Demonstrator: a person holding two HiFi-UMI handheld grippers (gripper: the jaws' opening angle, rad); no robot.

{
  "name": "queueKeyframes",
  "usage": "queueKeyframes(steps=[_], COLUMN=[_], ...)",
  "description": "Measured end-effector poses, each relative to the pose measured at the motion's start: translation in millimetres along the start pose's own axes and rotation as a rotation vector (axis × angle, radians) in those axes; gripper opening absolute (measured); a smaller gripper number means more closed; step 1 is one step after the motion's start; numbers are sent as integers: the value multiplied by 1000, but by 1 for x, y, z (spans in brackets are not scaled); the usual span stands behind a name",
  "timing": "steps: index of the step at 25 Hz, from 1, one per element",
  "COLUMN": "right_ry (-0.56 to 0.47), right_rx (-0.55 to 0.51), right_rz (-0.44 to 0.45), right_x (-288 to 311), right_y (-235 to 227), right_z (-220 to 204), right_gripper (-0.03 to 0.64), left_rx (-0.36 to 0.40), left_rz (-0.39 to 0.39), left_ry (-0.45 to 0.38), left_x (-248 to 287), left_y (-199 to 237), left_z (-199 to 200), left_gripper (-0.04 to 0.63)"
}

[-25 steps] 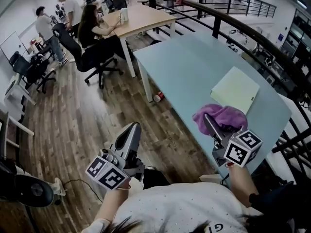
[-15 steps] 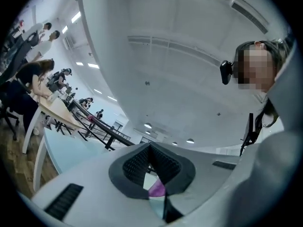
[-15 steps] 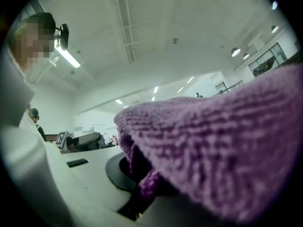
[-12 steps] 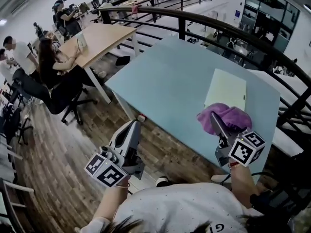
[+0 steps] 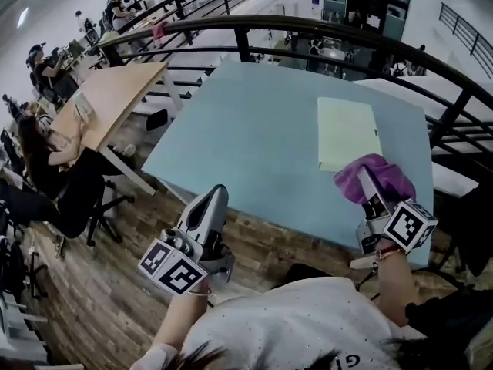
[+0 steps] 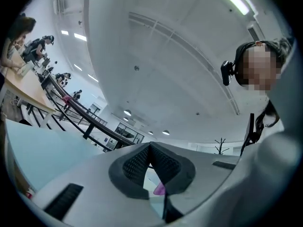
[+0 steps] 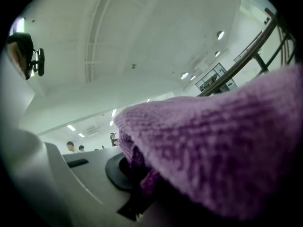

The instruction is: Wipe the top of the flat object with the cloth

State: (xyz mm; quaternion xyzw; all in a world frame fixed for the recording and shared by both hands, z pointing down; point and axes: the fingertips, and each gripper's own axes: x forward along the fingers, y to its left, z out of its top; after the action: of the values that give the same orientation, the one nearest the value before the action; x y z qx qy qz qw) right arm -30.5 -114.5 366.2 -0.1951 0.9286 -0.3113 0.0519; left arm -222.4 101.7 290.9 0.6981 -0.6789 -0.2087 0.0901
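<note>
Grey-bodied and nearest the person, the left gripper [image 5: 216, 194] is hovering over the wooden floor [image 5: 115, 299], just short of the near edge of the light blue table [image 5: 246, 129]. Its own view is showing the jaws pressed together with nothing between them. It is standing well apart from anything that the task concerns.

Further over, on the person's right, the right gripper [image 5: 370, 177] is reaching in over the near right part of the table. It is pinching the purple towelling cloth [image 5: 379, 179], which is bunching around its tips and filling most of that gripper's own view [image 7: 213, 150].

Just beyond the cloth and a little to its left, the pale yellow-green flat rectangular sheet [image 5: 347, 132] is lying on the tabletop. Its long axis is running away from the person, from the near edge toward the dark railing [image 5: 308, 29]. In the head view the cloth is overlapping the sheet's near right corner, though whether it is resting on the sheet or hanging above it cannot be told.

The right gripper is by far the nearer one, so the coming wipe is probably going to be a push forward and slightly leftward, along the sheet's length
</note>
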Motion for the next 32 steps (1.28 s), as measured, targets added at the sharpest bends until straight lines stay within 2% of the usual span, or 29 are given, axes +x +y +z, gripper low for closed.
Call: queueKeyframes(steps=[6,14,16,19,21,22,25,26,28,32], right_ry=[-68,7,8,43,82,95,101,98,94,128], right_rx=[-51,-287,-326,-416,-476,-495,-540,-560,-604,-636], right_rz=[-72,-143,-155,-189,-181,-158,-94,-90,-109,-164], right_x=[9,74,67,32,28,35,73,86,111,154], right_y=[-27,-42,-10,86,133,141,118,103,71,13], right_z=[33,64,70,119,150,151,118,109,101,106], right_gripper=[31,31,31,31,31,31,31,31,31,31], left_rx=[24,83,82,21,12,16,-9,-34,-85,-149], left_rz=[-48,-130,-165,-255,-300,-318,-348,-347,-332,-268], left_ry=[64,171,198,247,286,304,362,396,491,667], left_x=[55,142,135,119,122,128,154,166,192,242], left_y=[19,47,40,-19,-53,-58,-39,-31,-21,-10], left_z=[-13,-14,3,72,108,108,47,20,-33,-121], left_gripper=[0,2,3,7,125,141,168,212,267,270])
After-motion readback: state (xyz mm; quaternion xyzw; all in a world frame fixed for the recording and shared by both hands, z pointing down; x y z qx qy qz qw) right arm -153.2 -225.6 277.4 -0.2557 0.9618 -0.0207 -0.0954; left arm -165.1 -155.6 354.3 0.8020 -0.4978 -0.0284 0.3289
